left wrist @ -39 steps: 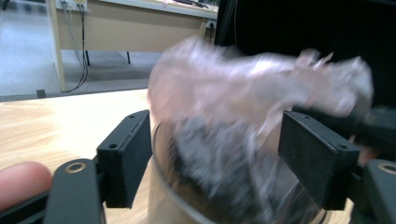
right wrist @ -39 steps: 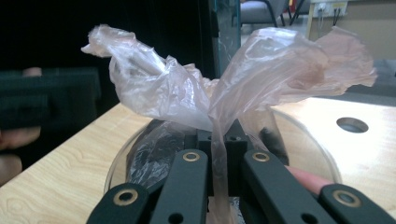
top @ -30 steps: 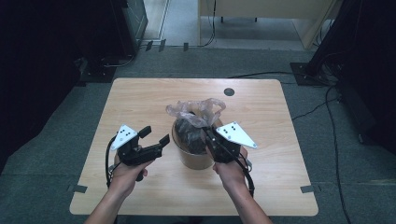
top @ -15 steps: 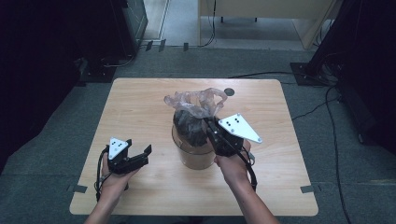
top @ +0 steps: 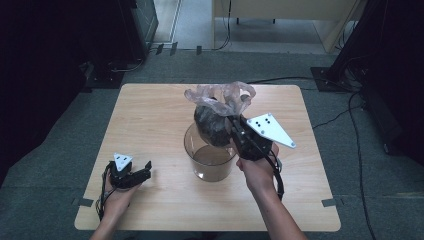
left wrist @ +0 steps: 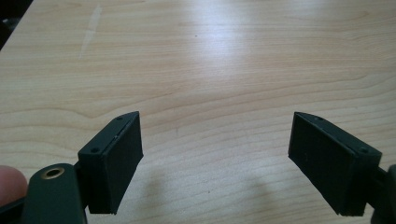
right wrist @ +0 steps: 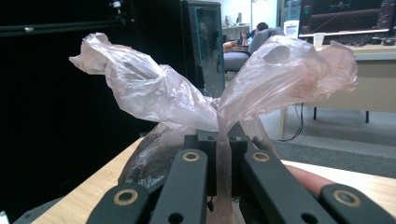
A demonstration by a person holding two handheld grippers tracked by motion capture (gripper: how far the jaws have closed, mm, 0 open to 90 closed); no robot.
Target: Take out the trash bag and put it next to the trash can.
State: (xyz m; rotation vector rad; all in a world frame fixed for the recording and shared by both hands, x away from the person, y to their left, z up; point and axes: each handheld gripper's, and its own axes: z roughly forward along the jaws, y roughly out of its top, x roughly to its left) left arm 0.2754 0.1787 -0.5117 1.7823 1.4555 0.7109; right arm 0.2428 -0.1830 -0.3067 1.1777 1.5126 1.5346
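Lifting the knotted pinkish plastic bag [top: 218, 107] halfway out of the clear round bin [top: 210, 155], the right tool [top: 234, 125] clamps its neck; left tool [top: 145, 167] gapes empty on the tabletop [top: 150, 110]; removal remains.

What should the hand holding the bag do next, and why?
Probably lift a bit higher. The right gripper is shut on the tied plastic bag, whose dark bottom hangs just inside the rim of the clear bin, so it isn't out yet.

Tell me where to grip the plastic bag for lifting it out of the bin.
Grip the plastic bag at its gathered neck, from the side, as the right gripper does. The film bunches narrow there below the flared handles; the dark full body above the bin is too wide.
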